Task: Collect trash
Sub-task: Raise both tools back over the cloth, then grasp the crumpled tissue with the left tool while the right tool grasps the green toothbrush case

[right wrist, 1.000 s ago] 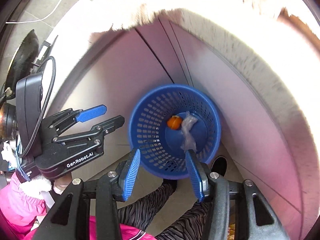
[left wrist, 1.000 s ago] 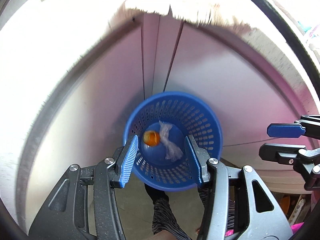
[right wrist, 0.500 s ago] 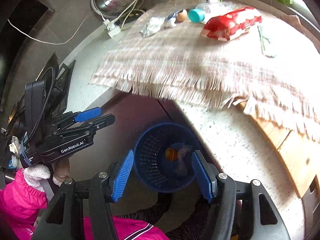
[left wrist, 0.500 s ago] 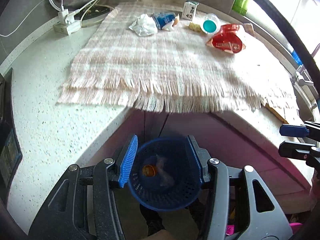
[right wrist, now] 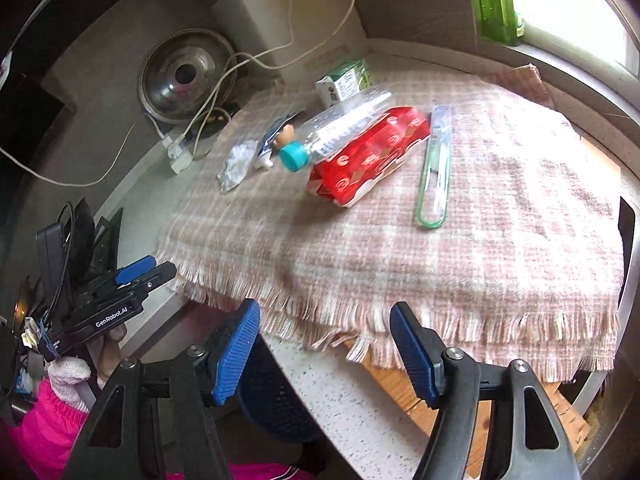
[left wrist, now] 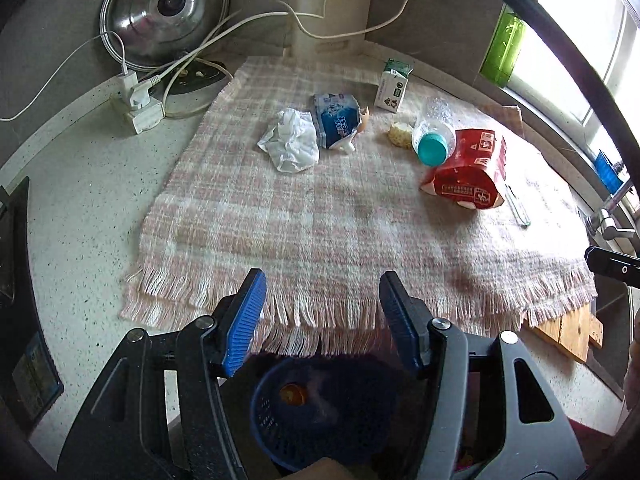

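daylight from window (left wrist: 576, 80) | glare right | fisheye-warped edges | slight blur

A speckled pale stone counter (left wrist: 80, 184) runs into a grey-walled corner. A fringed pink-and-white checked cloth (left wrist: 320, 220) covers its middle, reaching the front edge. Bright daylight enters through a window (right wrist: 568, 4) along the counter's right side.

The cloth (left wrist: 320, 216) has pink and white checks, with a pale fringe. The packet (left wrist: 468, 172) is red with white marks. The bottle (right wrist: 340, 128) is clear — its cap (left wrist: 432, 150) is teal. The basket (left wrist: 320, 416) is blue, and an orange thing (left wrist: 293, 395) sits inside. The counter (left wrist: 92, 184) is white with dark specks.
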Motion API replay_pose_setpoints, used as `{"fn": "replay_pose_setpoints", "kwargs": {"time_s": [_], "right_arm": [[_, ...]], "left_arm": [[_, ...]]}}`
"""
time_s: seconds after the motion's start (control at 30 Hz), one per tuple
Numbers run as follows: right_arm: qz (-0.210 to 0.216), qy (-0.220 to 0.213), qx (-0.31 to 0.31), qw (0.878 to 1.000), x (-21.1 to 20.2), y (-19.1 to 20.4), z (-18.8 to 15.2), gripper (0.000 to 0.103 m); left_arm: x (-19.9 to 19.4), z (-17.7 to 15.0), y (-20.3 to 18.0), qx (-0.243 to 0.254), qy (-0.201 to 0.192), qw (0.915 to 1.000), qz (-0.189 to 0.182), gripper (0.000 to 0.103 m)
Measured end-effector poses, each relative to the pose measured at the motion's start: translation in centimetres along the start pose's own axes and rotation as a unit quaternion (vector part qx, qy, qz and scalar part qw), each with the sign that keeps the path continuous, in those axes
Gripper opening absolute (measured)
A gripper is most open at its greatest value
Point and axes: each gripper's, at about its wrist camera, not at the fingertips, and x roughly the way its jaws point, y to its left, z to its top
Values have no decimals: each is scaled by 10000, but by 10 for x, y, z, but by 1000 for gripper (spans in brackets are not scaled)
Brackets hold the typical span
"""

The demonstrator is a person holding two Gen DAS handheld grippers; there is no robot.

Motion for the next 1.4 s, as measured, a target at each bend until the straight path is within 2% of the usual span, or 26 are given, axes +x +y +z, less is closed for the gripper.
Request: {"fn": "replay_pose_setpoints", "kwargs": {"time_s": [0.3,0.57,0.97,1.3,1.4], "right_arm": [[-331,10,476,9983,19,-57,58,71],[-416,452,675,9958,59,-92,95,64],[-472,866,627,9931,108,-99,118,61],[-711,978,390,9919,129,-92,134,61],[-905,1047,209,9902,136,-88,140,61]], "left_arm": [[36,44,8,-409,103,9991,-36,60],[69,79,18,-495,206,9985,136,60],[121,123,36,-679,495,9963,175,60],[147,134,39,-647,708,9951,257,60],[153,134,41,-691,773,9942,291,46]]}}
